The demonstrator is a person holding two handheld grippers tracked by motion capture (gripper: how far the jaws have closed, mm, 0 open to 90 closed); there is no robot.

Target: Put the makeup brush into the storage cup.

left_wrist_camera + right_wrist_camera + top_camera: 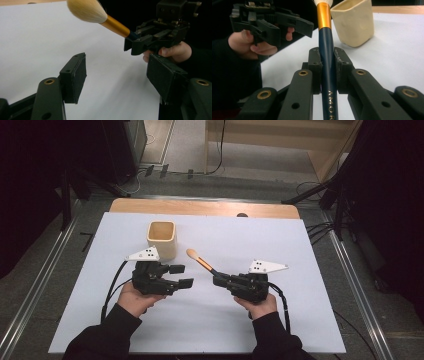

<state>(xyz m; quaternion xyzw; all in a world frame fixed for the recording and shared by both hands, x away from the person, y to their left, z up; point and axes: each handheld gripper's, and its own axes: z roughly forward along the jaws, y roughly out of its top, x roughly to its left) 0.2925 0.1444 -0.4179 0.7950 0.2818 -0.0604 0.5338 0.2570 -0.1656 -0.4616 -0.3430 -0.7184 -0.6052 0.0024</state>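
Holding a makeup brush clamped by its dark handle in my right gripper, its bristles point toward eleven o'clock, above the white table cover. My left gripper stands with jaws apart, nothing between them. The cream cup sits at ten o'clock of the bristles, near my left gripper. I judge the brush could clip the cup's rim and tip it. Nothing lies between brush and cup.

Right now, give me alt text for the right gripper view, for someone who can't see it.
The right hand-held gripper clamps the dark blue handle of a makeup brush with a gold band, pointing away. Beyond it, a cream cup stands on the white table; at left, a hand holds the left hand-held gripper, jaws open.
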